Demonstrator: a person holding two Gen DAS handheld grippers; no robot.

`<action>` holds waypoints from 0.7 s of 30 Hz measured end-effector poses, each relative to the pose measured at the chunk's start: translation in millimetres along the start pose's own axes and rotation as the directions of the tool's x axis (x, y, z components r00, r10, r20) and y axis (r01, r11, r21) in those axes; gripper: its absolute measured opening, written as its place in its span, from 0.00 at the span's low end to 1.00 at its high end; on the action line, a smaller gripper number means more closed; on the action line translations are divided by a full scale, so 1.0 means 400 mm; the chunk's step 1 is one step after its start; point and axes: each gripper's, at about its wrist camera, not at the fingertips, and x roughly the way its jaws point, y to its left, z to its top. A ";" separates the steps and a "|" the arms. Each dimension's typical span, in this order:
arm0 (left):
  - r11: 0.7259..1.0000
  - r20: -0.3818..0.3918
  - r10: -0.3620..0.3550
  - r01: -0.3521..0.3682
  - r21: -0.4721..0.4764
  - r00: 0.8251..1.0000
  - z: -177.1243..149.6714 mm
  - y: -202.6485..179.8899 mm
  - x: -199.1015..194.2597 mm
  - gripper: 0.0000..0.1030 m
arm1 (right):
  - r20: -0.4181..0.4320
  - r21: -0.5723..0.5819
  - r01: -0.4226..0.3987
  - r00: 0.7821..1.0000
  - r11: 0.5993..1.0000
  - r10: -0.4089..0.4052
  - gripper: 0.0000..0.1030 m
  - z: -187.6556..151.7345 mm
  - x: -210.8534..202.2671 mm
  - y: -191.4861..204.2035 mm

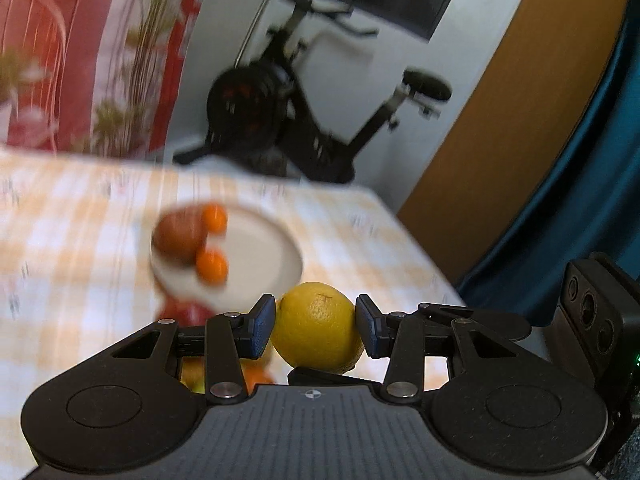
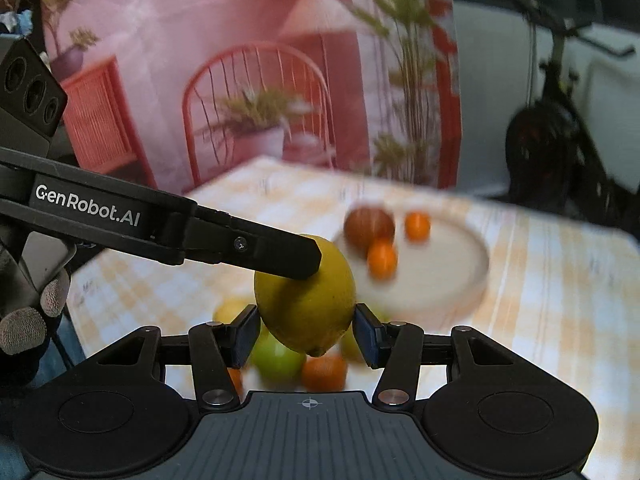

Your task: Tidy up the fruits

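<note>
A lemon (image 1: pixel 318 328) is seen clamped between the blue pads of the left hand-held gripper (image 1: pixel 316 330), one pad pressed on each side of it. In the right wrist view, the same yellow lemon (image 2: pixel 306 304) is also gripped by the right hand-held gripper (image 2: pixel 306 334), its pads set against both flanks. So both grippers are closed on one fruit, which is held above the desk (image 2: pixel 560 280) and clear of its checked cloth.

From the right wrist view, a finger of the left hand-held gripper is seen lying across the lemon's upper left side, touching it. A gloved hand (image 2: pixel 28 320) is glimpsed at the left edge.

Beyond the lemon, a pale plate (image 2: pixel 452 276) is set on the desk. On it a brownish-red round fruit (image 2: pixel 370 226) is found, with two small oranges (image 2: pixel 382 258) just beside it, one in front and one to its right. The plate is blurred, so finer detail cannot be told.

Below the held lemon, more fruit is made out on the cloth: a green one (image 2: pixel 276 354), an orange one (image 2: pixel 324 372), and something yellow behind, all partly hidden by the gripper fingers.

In the background, an exercise bike (image 1: pixel 288 112) is seen past the desk's far edge, and a pink printed backdrop (image 2: pixel 240 60) is hung behind the desk.
</note>
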 end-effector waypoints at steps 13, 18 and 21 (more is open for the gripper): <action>0.998 0.025 0.007 -0.009 0.063 1.000 0.102 -0.028 0.051 0.45 | 0.084 -0.050 0.039 0.996 0.998 -0.035 0.46 0.124 0.003 -0.054; 0.999 -0.041 -0.007 0.009 0.044 0.999 0.091 0.012 0.113 0.45 | 0.027 -0.005 0.039 0.999 0.999 -0.038 0.46 0.081 0.065 -0.095; 0.998 -0.069 -0.014 0.018 0.053 0.998 0.099 0.029 0.165 0.45 | 0.004 0.023 0.046 0.999 0.999 -0.046 0.46 0.065 0.097 -0.132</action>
